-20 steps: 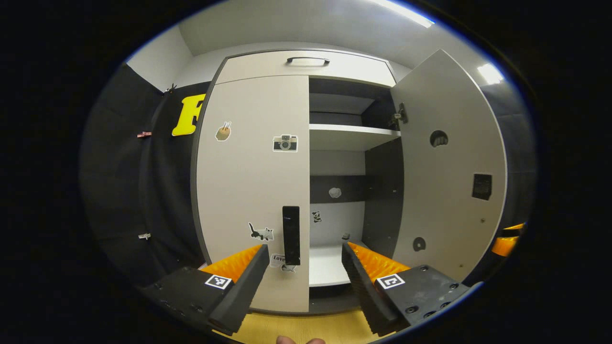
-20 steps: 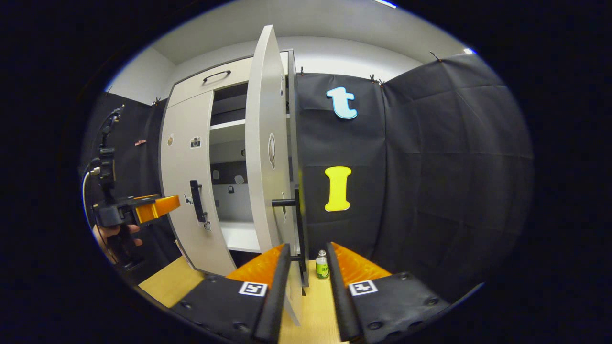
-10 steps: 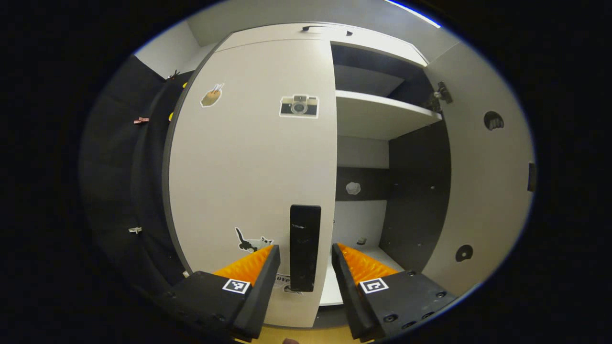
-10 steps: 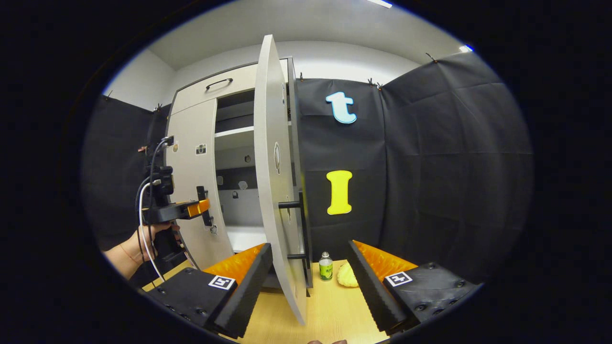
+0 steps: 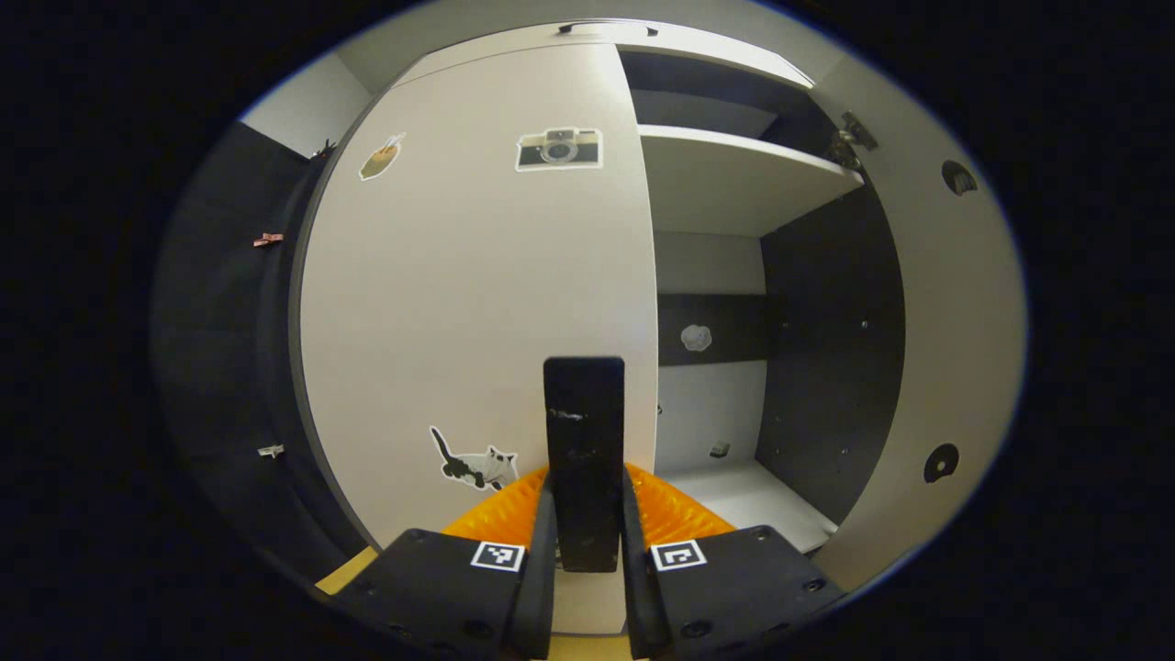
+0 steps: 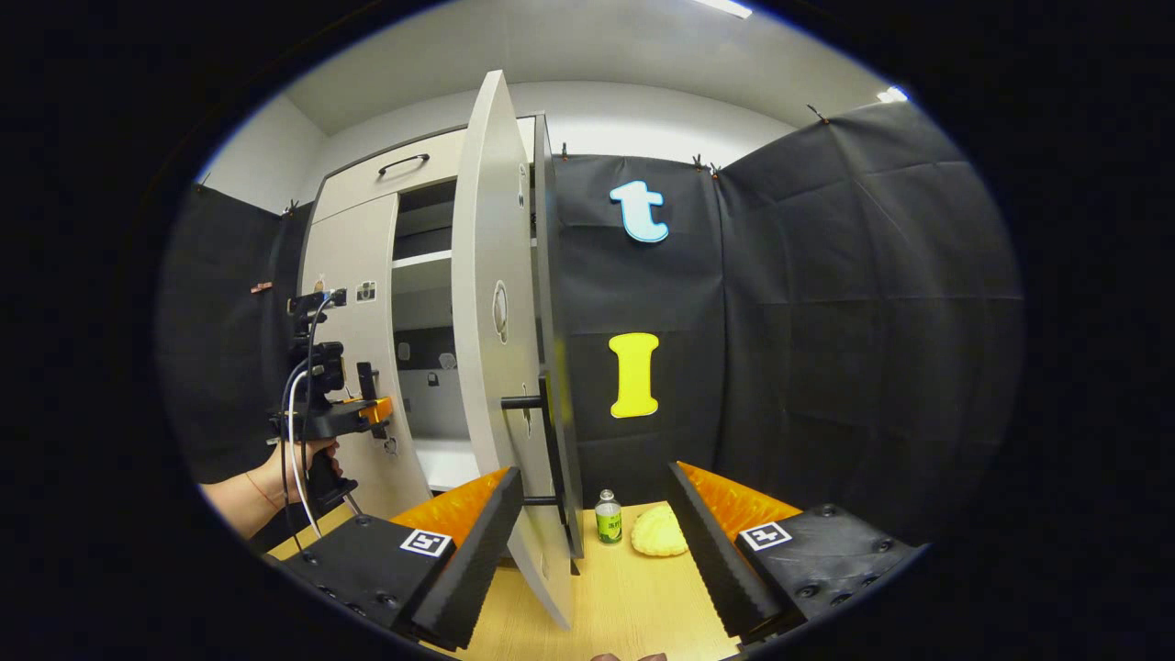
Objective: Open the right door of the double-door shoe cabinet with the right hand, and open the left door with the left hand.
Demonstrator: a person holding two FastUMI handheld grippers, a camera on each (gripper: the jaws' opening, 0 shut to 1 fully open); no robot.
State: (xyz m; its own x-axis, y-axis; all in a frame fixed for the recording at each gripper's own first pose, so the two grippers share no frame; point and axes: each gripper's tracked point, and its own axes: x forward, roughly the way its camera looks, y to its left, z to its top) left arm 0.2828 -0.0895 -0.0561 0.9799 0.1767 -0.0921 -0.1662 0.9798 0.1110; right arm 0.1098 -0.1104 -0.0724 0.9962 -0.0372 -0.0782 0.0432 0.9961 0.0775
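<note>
Between the left tongs (image 5: 585,514), the upright left-door handle (image 5: 583,441).

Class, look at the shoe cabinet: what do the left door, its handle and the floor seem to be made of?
Left door: probably laminated board, matte pale grey, flat with no grain.
Handle: black bar, faint scuffs, metal or plastic, unclear; the left gripper clamps it.
Floor: light wood or wood-look laminate, with fine grain lines.

No words or numbers can be read; the small bottle (image 6: 608,521) has a green label (too small to make out).
</note>
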